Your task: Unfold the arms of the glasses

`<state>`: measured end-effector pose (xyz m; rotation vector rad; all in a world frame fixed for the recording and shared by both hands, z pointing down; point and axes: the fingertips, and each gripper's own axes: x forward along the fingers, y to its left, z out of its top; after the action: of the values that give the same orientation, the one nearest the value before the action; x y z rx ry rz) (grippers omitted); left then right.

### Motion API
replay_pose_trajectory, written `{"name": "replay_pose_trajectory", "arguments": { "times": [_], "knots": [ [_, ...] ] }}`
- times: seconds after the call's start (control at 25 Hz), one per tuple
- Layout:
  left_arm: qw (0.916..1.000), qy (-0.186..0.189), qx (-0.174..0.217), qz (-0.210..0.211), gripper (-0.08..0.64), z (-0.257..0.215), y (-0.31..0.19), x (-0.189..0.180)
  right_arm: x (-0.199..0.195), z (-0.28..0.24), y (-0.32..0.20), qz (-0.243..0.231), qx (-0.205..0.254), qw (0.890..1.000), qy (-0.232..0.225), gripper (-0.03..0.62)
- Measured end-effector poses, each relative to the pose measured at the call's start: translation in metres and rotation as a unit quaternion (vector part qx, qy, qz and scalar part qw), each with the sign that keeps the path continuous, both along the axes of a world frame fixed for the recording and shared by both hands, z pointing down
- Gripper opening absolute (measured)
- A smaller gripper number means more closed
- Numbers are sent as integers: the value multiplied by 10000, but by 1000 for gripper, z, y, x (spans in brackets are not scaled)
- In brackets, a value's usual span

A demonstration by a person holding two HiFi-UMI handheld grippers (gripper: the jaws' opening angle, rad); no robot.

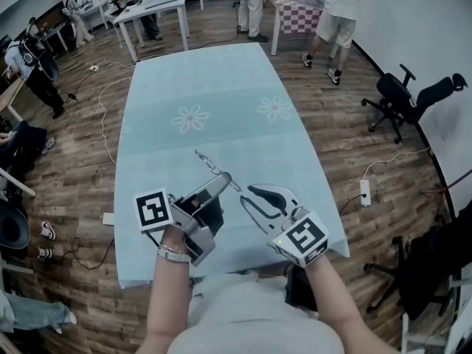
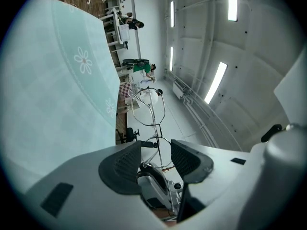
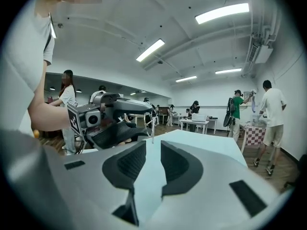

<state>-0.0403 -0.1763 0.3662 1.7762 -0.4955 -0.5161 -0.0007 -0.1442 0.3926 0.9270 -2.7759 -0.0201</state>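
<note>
Where the person's forearms end, left wrist: a wristwatch (image 1: 173, 254) sits just behind the marker cube (image 1: 153, 210).
Left gripper (image 1: 225, 179): held in the air over the near end of the table. Its jaws are closed on the glasses, with thin wire caught between the pads (image 2: 122, 164).
Right gripper (image 1: 247, 196): just beside the left one and pointing toward it. Its jaws are spread wide, with only cloth showing between them and nothing held.
Glasses (image 1: 214, 167): a thin metal frame, lifted off the cloth and sticking out past the left gripper's tips. In the left gripper view the rims (image 2: 148, 107) stand beyond the jaws. How far the arms are folded cannot be told.
Table (image 1: 206, 80): covered by a pale blue cloth with flower prints.
Floor: wood boards, with a power strip (image 1: 363, 192) to the right and a black office chair (image 1: 402, 98) farther off.
Far end: white tables (image 1: 151, 9), a table under a checked cloth (image 1: 295, 13), and several people standing.
</note>
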Motion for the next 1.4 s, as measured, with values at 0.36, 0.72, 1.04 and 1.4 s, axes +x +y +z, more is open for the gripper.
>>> {"name": "replay_pose_trajectory", "arguments": {
  "times": [0.36,0.72,1.04,1.4],
  "knots": [
    [10000,30,-39,31,199,2,0,0,-7,2,-4,127,40,9999,-73,27],
    [9998,25,-90,167,199,5,8,2,6,2,-9,332,8,9994,-132,22],
    [9983,-130,-152,538,199,16,19,1,14,8,-10,474,-62,9988,-143,23],
    [9936,-226,-225,1086,199,23,26,4,24,11,-15,596,-128,9980,-169,23]
  ]
}}
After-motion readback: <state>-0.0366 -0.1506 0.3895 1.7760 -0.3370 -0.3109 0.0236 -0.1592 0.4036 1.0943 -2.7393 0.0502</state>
